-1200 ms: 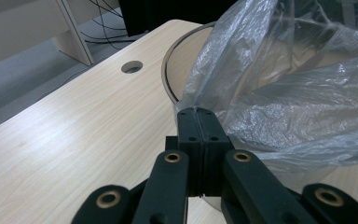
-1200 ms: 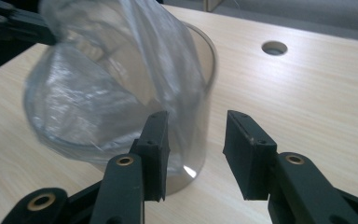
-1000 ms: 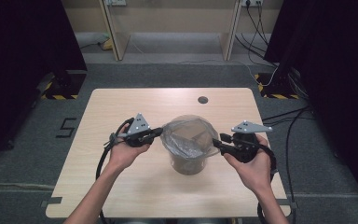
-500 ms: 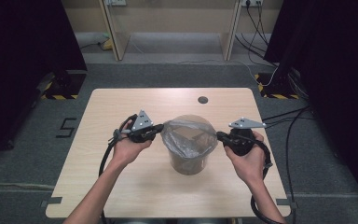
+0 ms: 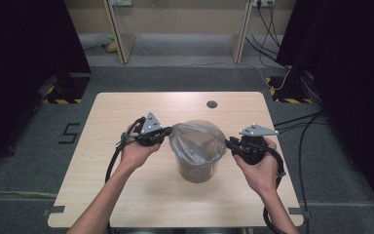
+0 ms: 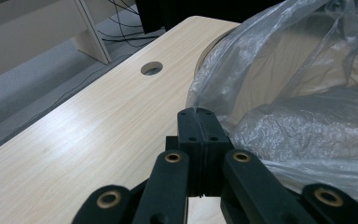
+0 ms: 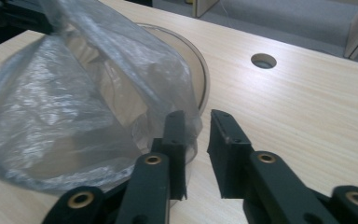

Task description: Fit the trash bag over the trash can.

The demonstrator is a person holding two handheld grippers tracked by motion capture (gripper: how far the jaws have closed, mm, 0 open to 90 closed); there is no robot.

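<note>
Plastic bag (image 5: 195, 139) draped in a bin (image 5: 197, 168) on the desk (image 5: 126, 195).
Left gripper (image 5: 163, 136) jaws pinch its edge; right gripper (image 5: 230, 142) jaws, just opening, stand apart beside it.

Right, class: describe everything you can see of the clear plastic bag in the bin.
The thin, crinkled, see-through plastic bag lines a round translucent bin standing upright mid-table on the pale wooden table. Its mouth is spread wide over the bin's rim, billowing above it. The left gripper has its jaws shut on the bag's edge. The right gripper, jaws just opening, stands parted at the opposite edge, one jaw against the film.
</note>
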